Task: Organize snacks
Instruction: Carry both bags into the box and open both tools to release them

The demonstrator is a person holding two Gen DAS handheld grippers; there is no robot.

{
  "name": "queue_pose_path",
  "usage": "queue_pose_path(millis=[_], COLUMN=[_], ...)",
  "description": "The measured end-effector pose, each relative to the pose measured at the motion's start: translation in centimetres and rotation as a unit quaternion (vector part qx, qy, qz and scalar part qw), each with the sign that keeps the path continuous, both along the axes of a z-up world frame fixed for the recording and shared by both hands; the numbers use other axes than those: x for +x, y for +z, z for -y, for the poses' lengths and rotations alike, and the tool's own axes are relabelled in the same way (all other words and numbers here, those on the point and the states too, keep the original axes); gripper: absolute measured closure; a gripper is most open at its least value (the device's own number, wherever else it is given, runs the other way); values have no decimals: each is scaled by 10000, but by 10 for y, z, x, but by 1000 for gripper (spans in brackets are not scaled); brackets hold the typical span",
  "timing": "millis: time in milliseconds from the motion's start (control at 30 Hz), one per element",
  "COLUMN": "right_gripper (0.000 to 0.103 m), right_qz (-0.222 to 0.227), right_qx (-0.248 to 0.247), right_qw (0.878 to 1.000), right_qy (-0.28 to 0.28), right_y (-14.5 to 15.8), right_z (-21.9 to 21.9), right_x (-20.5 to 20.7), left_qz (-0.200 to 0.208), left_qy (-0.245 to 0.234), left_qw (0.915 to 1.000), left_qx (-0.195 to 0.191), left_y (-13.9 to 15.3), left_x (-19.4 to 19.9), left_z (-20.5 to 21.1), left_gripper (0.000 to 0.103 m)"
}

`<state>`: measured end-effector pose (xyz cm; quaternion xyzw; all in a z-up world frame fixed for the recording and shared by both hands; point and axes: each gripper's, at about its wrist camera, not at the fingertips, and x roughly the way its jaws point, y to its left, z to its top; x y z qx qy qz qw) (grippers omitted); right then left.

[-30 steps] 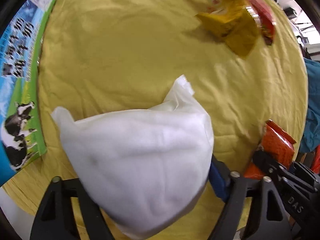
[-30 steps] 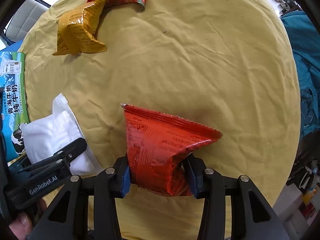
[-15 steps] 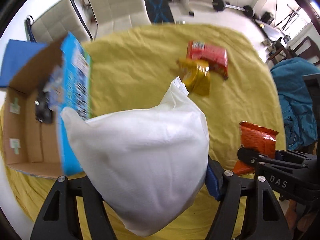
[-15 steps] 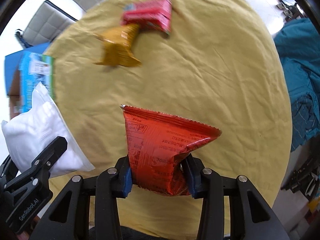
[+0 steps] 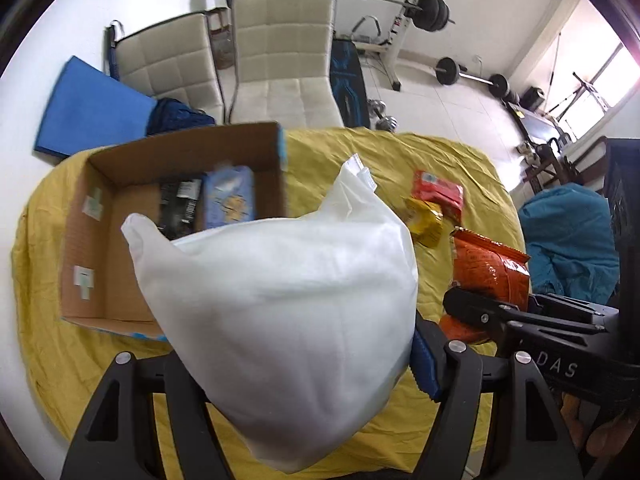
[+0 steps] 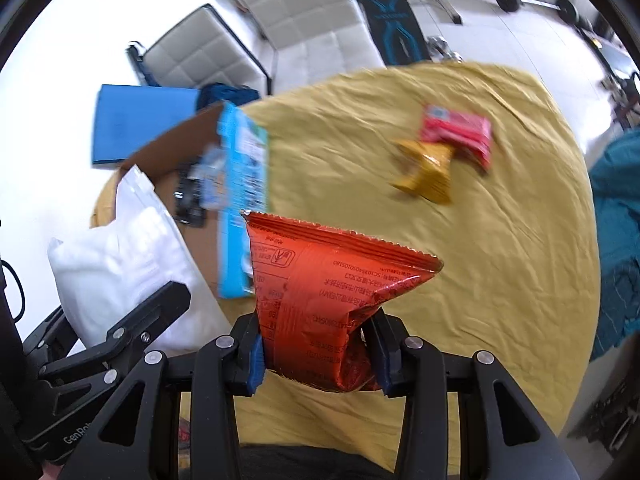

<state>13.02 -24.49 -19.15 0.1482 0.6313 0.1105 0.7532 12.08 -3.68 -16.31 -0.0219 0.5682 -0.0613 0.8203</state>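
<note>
— White, soft plastic pouch [image 5: 280,320] fills the left wrist view, clamped between the left hand-held gripper [image 5: 296,364] fingers. Ahead and to its left sits the open brown cardboard box [image 5: 100,248] with two packets already inside.

— And the right wrist view?

— The right hand-held gripper [image 6: 320,356] is closed on a crinkled orange foil snack bag [image 6: 320,292]. Beyond it on the yellow-clothed counter [image 6: 500,260], a mustard-yellow packet [image 6: 428,176] and a red packet [image 6: 460,132] lie touching, still unboxed. Roughly halfway, I'd judge.
</note>
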Motion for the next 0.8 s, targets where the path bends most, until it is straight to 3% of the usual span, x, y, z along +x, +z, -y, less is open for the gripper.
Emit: queue_pose_path(millis=[233, 500, 667, 800], right_gripper=[59, 59, 59, 59], right_qz=[248, 328, 243, 94], right_qx=[-106, -179, -223, -305], right_qw=[9993, 9978, 9976, 9978], right_qy=[272, 544, 603, 585], right_y=[26, 36, 24, -4], right_z=[-75, -151, -183, -197], right_x=[12, 18, 29, 46], left_qz=[370, 478, 388, 84], left_qy=[321, 550, 576, 608], left_qw=[9983, 9966, 9970, 9980], left_qx=[323, 379, 343, 163], left_y=[30, 38, 29, 7], left_x=[3, 8, 18, 41], left_z=[-78, -135, -161, -185], left_gripper=[34, 34, 34, 34])
